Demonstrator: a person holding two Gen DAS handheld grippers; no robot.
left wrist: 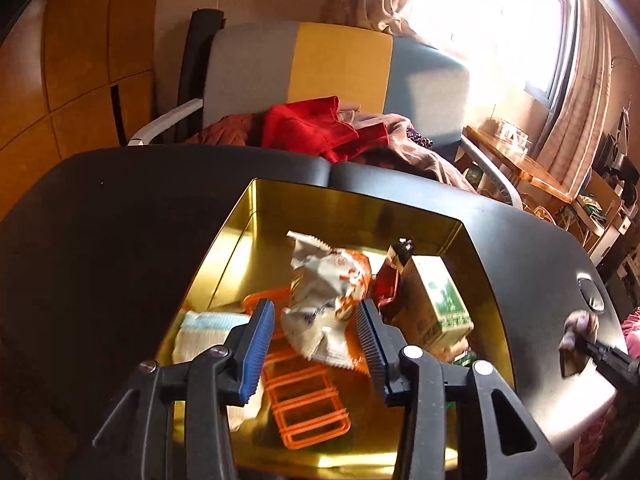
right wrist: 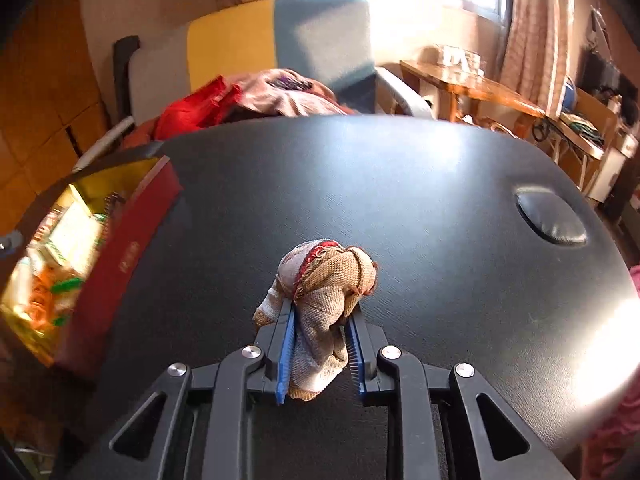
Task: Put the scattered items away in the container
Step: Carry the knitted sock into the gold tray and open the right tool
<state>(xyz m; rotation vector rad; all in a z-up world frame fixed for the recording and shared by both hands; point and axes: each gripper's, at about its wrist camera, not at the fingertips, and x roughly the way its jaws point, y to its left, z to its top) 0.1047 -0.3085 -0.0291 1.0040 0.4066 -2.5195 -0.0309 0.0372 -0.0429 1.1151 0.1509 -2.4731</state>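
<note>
Left gripper [left wrist: 320, 332] hangs over the tin [left wrist: 360, 208], jaws parted, and the crinkled white-and-orange wrapper [left wrist: 324, 300] sits loose between the blue pads [left wrist: 256, 344] with a gap showing on either side, so nothing is gripped. The tin's gold inside fills the middle of the left view: a white cloth [left wrist: 204, 336] at 8 o'clock of the wrapper, an orange rack [left wrist: 304, 404] lying flat at 6 o'clock beneath it, a green-and-tan box [left wrist: 436, 300] at 3 o'clock, and a small dark red packet [left wrist: 394, 276] leaning between wrapper and box. Over to the other side: the right gripper [right wrist: 320, 344] has its jaws squeezed in tight on a bunched sock [right wrist: 324, 300], tan and grey knit with a red trim, the bundle bulging out past the fingertips and clear above the black table [right wrist: 400, 184]. In the right view the tin [right wrist: 120, 256] lies well off at 9 o'clock, red outer wall facing the gripper, contents blurred. In the left view the sock [left wrist: 576, 332] shows at the 3 o'clock edge, outside the tin. A chair [left wrist: 340, 64] heaped with red cloth [left wrist: 312, 128] stands behind the table at 12 o'clock.
</note>
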